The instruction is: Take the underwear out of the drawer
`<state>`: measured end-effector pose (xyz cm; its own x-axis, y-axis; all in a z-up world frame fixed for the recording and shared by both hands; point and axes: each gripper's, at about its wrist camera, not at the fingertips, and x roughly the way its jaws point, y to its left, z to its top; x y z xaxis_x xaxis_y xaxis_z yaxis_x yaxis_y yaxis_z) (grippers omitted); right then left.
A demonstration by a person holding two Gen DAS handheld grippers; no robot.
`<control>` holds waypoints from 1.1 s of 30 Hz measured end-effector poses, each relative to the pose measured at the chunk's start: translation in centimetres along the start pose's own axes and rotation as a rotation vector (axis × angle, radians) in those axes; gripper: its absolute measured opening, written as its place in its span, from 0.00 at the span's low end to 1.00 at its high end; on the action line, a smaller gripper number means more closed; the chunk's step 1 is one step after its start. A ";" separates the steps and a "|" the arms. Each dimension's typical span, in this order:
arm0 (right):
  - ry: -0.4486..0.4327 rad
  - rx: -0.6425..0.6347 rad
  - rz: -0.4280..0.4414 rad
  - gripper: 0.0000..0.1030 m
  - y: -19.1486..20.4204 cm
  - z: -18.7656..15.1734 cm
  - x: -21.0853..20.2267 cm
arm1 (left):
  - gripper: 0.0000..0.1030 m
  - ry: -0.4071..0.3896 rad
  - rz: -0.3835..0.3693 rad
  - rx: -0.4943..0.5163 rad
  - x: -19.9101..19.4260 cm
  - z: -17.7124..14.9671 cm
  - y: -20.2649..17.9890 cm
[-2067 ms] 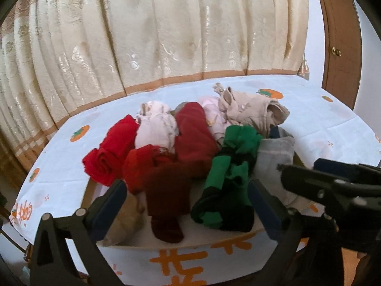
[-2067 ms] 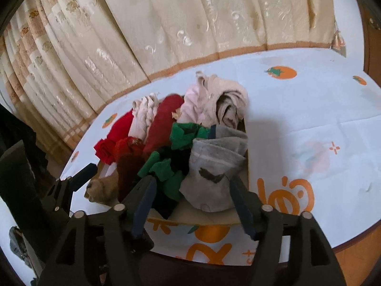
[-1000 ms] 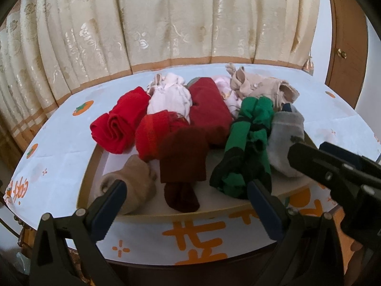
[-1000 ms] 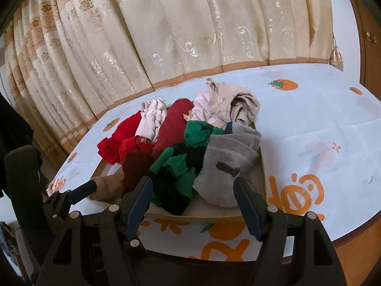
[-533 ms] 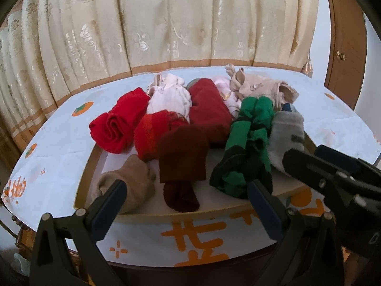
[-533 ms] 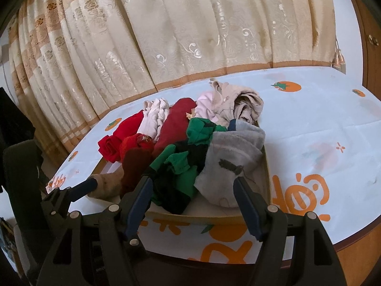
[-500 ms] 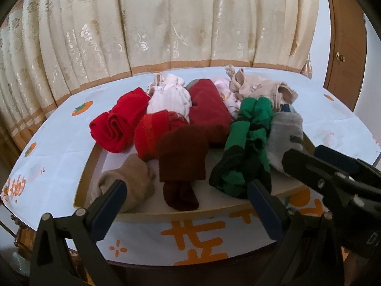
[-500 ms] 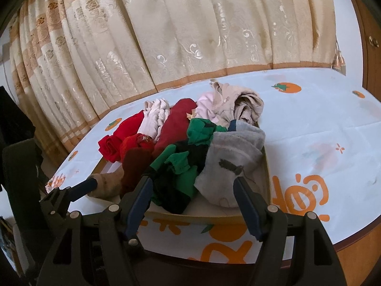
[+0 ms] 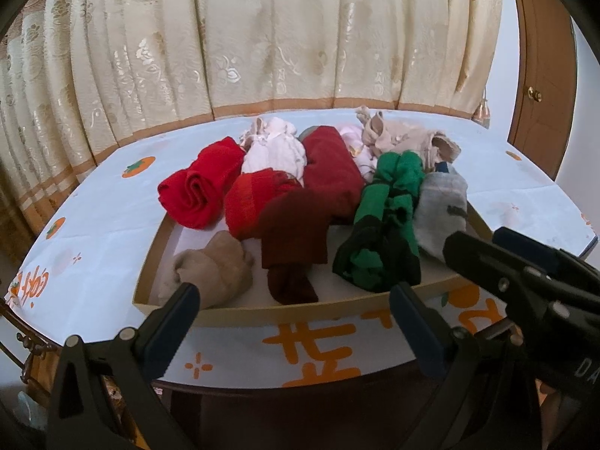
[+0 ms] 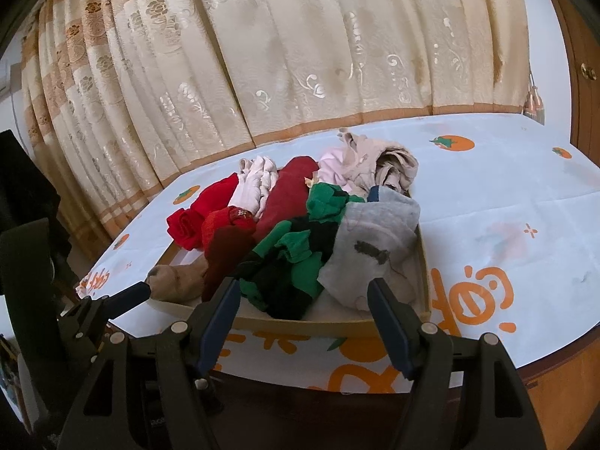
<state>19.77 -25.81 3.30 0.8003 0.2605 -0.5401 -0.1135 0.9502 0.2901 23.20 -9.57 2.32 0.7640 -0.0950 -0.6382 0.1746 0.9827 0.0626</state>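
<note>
On table, near edge: drawer (image 9: 262,315) heaped with rolled underwear (image 9: 330,183). Left tongs (image 9: 296,322) and right tongs (image 10: 303,311) apart, empty, short of it. Step: approach. Next: reach in, clamp one roll, lift.

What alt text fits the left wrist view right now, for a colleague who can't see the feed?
A shallow drawer piled with rolled underwear in red, maroon, green, grey, beige and pink sits on a white tablecloth with orange prints. The open, empty left tool hangs before its near edge; the right tool enters from the right. Cream curtains hang behind.
</note>
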 end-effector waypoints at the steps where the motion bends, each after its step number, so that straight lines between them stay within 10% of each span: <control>1: 0.000 -0.001 0.000 0.71 0.1 0.0 -0.1 | 1.00 0.000 0.000 -0.003 -0.1 -0.1 0.1; 33: -0.110 -0.007 -0.006 0.71 2.1 -3.8 -8.6 | 1.00 -0.128 -0.001 -0.034 -8.9 -3.6 1.2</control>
<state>10.40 -25.44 5.51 0.8605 0.2353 -0.4519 -0.1125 0.9528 0.2819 14.41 -7.00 5.29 0.8375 -0.1131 -0.5347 0.1556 0.9872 0.0349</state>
